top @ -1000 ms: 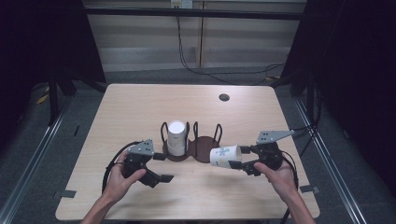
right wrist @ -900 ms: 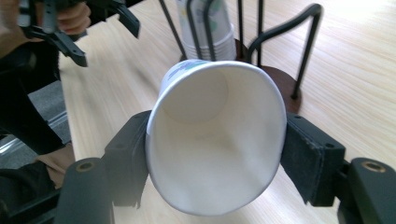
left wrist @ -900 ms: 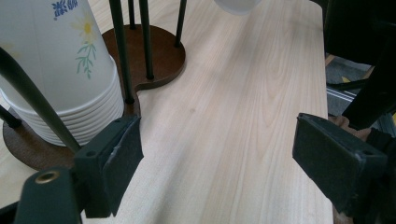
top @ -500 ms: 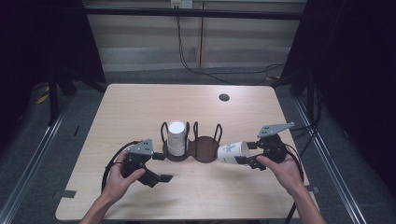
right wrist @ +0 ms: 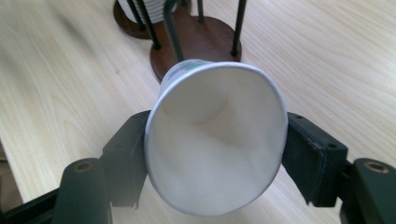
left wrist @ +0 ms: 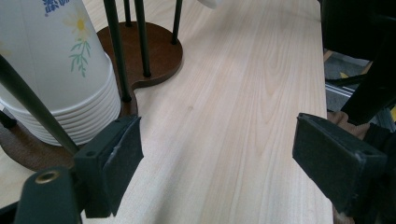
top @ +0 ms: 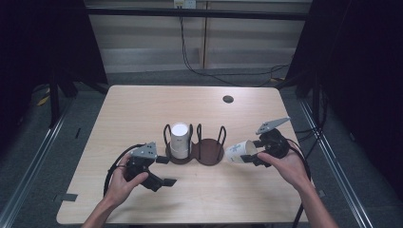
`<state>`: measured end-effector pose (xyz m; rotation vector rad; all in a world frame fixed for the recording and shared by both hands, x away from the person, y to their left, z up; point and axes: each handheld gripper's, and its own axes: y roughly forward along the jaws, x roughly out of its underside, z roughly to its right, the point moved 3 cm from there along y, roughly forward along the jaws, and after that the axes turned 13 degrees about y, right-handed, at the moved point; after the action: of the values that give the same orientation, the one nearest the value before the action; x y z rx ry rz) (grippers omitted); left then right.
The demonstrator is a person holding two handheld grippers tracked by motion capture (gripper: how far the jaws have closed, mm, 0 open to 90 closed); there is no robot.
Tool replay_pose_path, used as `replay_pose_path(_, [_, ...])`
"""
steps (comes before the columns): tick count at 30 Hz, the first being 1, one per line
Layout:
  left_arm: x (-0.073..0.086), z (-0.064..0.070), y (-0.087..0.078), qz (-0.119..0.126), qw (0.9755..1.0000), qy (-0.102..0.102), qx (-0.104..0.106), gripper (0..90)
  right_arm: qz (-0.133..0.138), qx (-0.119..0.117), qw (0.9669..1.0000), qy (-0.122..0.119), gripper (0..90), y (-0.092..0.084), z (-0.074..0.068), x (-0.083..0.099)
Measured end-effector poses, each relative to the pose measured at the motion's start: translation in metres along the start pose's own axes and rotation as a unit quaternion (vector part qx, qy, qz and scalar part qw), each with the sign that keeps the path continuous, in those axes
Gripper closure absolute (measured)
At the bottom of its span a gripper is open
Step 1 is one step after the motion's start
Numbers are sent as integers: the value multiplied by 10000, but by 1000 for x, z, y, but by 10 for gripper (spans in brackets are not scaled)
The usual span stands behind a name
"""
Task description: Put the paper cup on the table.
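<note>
- Landmark: the brown two-bay cup rack [top: 199, 152] at the middle of the table [top: 142, 109]; I give every place from it.
- My right gripper [top: 254, 154] is clamped on a single paper cup [top: 237, 152], its pads squeezing the rim out of round in the right gripper view [right wrist: 215, 140]. The jaws have just been easing slightly apart, with the cup between them.
- That cup sits just to the right of the rack, off the table and apart from the rack. It lies nearly level: its long axis runs toward the rack, bottom nearest it, open mouth back toward my hand.
- The rack's right bay [top: 211, 151] stands empty; my right hand is by far the nearer one to it. I judge the cup would have to tip mouth-down to match the stack.
- The stack of cups [top: 179, 140] fills the left bay, mouth-down.
- My left gripper [top: 159, 171] rests on the table just front-left of the rack, jaws wide apart, holding nothing; one pad [left wrist: 112, 158] lies just beside the stack.
- Writing: blue characters above a daisy print on the stack [left wrist: 56, 5], cut off and unreadable. The held cup bears a green-blue print, too blurred to read.
</note>
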<state>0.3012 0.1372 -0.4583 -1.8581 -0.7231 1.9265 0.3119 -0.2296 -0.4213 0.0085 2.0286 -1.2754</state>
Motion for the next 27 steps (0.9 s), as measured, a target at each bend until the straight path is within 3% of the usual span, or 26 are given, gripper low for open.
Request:
replay_pose_path(3, [1,0,-1,-22,10000,-22,-11,159,-170,119,9998,-24,295,3,5,-6])
replay_pose_path(14, [1,0,0,-34,10000,-44,-4,160,-382,410,9984,-32,295,6,13,-26])
replay_pose_path(18, [1,0,1,-44,10000,-20,-1,160,-551,587,9967,-68,295,9,15,-33])
replay_pose_path(22, [2,0,0,-58,10000,-14,-6,160,-666,612,9957,-188,295,11,12,-40])
replay_pose_path(27, [1,0,1,-50,10000,-36,-20,160,-914,721,9931,-162,295,14,15,-49])
